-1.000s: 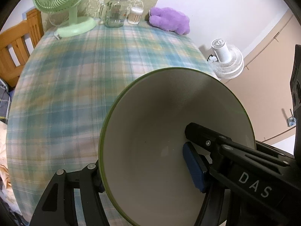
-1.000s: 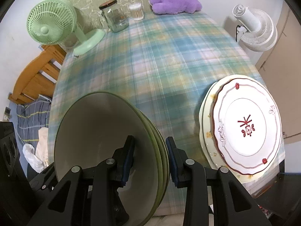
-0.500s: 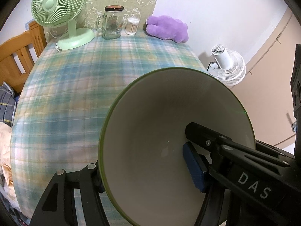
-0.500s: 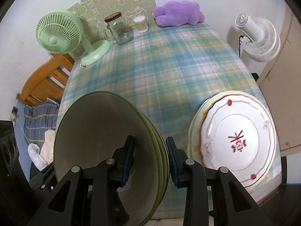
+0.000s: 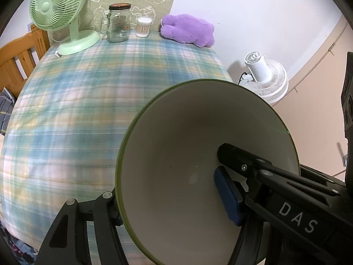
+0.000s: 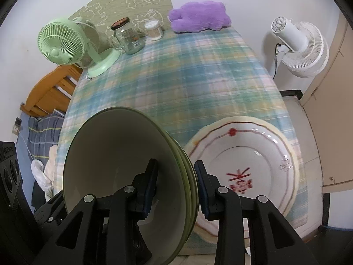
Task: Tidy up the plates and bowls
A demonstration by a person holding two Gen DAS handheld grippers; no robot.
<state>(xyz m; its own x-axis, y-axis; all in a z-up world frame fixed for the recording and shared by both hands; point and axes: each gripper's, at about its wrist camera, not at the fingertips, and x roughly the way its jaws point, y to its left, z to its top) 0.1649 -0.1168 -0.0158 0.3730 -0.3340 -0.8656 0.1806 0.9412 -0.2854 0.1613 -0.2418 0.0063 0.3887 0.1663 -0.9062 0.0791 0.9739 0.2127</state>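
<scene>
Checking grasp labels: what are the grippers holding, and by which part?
Both clamp the stack of green-rimmed bowls by the rim wall, on opposite sides: right gripper with one finger inside, one outside; left gripper likewise.

Left gripper (image 5: 174,201): matte black angular fingers, blue pad (image 5: 227,195) on the inner face, silver screws at the pivots, white "DAS" lettering on one finger. Right gripper (image 6: 176,183): same black build, blue pads (image 6: 201,187) on both fingers, round silver screw heads, triangular cut-outs in the finger bodies.
</scene>
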